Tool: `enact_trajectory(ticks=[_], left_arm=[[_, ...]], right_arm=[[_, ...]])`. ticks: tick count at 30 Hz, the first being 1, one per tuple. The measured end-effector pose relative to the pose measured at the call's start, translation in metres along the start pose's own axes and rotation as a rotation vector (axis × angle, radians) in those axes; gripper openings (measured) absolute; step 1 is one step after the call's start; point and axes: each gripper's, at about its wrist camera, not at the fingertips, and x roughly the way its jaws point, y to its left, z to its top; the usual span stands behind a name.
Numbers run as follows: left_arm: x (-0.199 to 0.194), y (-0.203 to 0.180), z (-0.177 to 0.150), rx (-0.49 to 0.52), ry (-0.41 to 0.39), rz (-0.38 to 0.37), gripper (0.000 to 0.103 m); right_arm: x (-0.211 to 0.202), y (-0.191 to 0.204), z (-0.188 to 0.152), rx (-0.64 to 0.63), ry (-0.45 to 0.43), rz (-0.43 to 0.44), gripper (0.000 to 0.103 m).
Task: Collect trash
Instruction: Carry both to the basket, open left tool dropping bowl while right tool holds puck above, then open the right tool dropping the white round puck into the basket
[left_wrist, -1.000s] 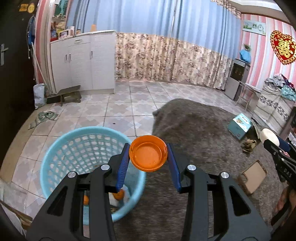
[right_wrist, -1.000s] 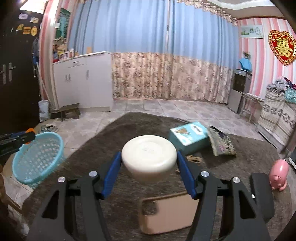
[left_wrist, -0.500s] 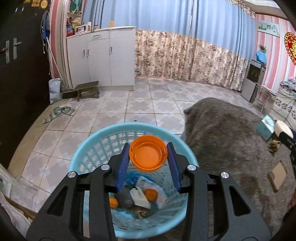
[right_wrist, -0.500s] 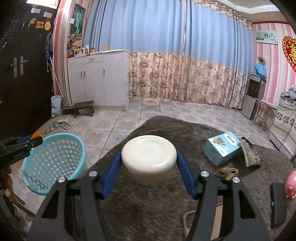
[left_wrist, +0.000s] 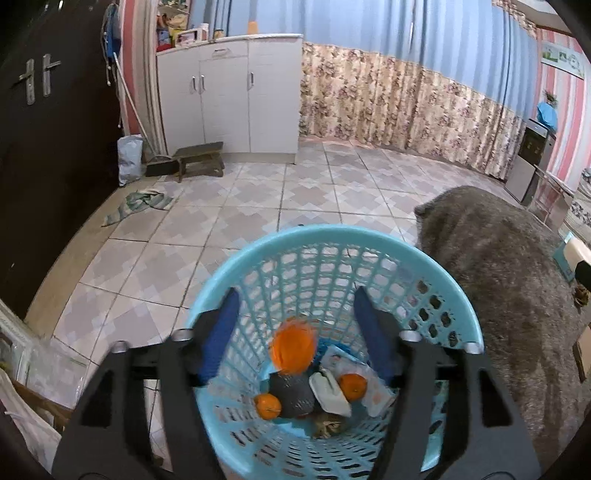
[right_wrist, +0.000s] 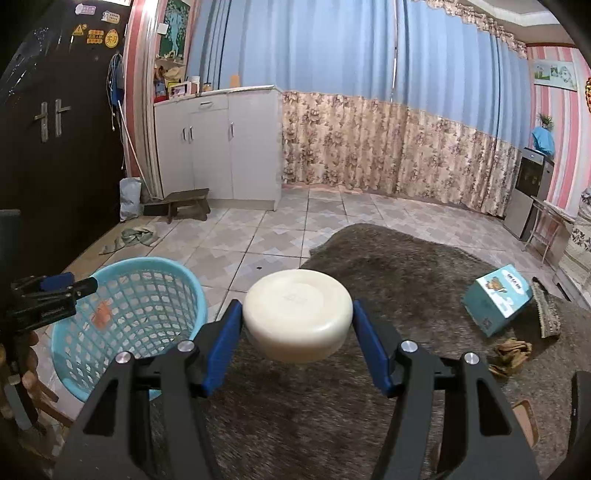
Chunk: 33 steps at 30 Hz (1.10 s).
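Left hand-held gripper just opened; orange lid inside basket

- Your left gripper has two matte black arms that fork into triangular cut-outs near the camera.
- Its fingers carry blue pads on the inner faces.
- Round silver screws sit on the arms, two on each side.
- Your right gripper is built the same: black frame, blue pads, silver screws.
- From the right wrist, your left gripper shows faint white lettering on its black side, too small to read.
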Motion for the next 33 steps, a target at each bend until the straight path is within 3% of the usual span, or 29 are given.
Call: enact_trajectory(ticks=[4,10,33], left_arm=[[-0.006,0.007,0.001,-0.002,-0.019,0.016,0.083],[-0.021,0.015,0.003,-0.013,-0.046,0.021,0.094],[-0.031,0.046,-0.006,-0.064,-0.069,0.071,0.097]], right_arm=[[0.006,0.009,0.001,-0.003,0.004,0.011,0.061],[0.011,0.031,0.007,-0.028,0.005,0.041,0.061],[0.070,0.121,0.008,-0.066,0.109,0.186,0.062]])
